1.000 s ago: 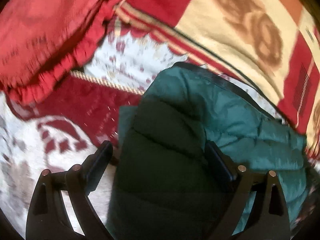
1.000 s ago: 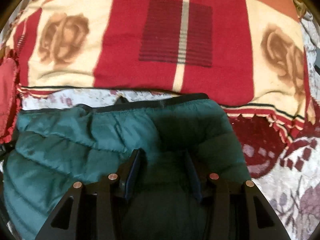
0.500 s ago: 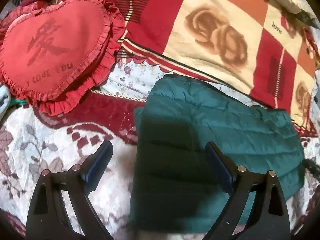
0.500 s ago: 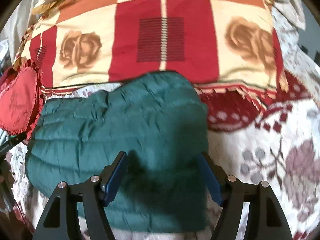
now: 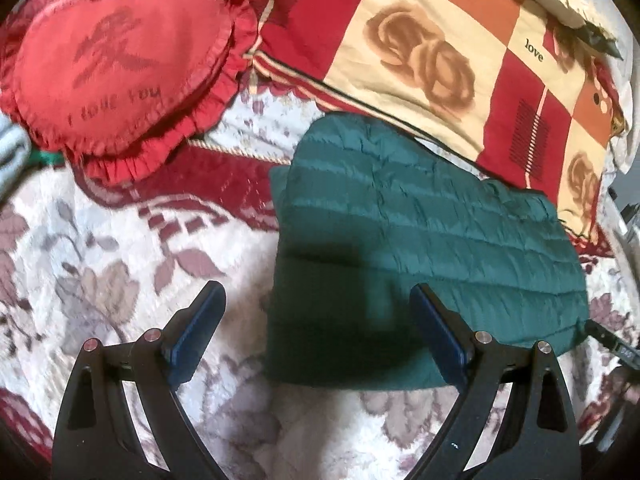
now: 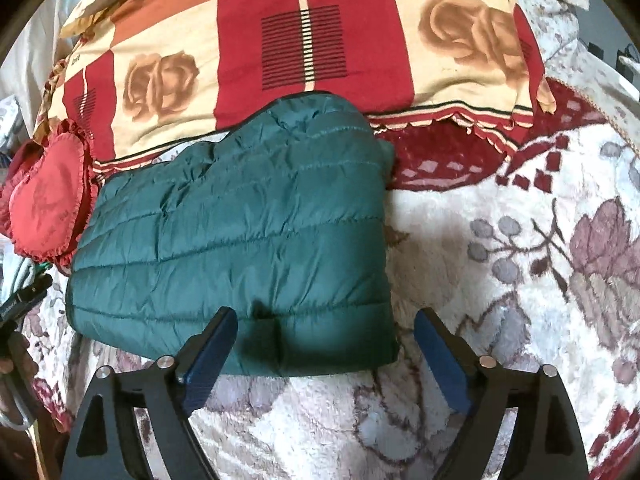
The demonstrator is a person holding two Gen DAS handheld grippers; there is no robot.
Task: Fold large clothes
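A dark green quilted jacket [image 5: 420, 240] lies folded into a rough rectangle on the flowered bedspread [image 5: 100, 260]. In the left wrist view my left gripper [image 5: 318, 320] hangs open above the jacket's near left corner, clear of the cloth. The same jacket [image 6: 248, 240] fills the middle of the right wrist view. My right gripper [image 6: 326, 340] hovers over its near right corner with the jaws still opening wide; the cloth lies below them and the pads do not press on it.
A red heart-shaped cushion [image 5: 116, 56] sits at the far left. A red and cream rose-patterned blanket [image 6: 320, 40] lies behind the jacket. A hand with the other gripper's handle [image 6: 16, 320] shows at the left edge of the right wrist view.
Both grippers have pulled back and away from the jacket. The right gripper, earlier closed on the cloth, has let go and spread its jaws. The jacket now lies flat and folded.
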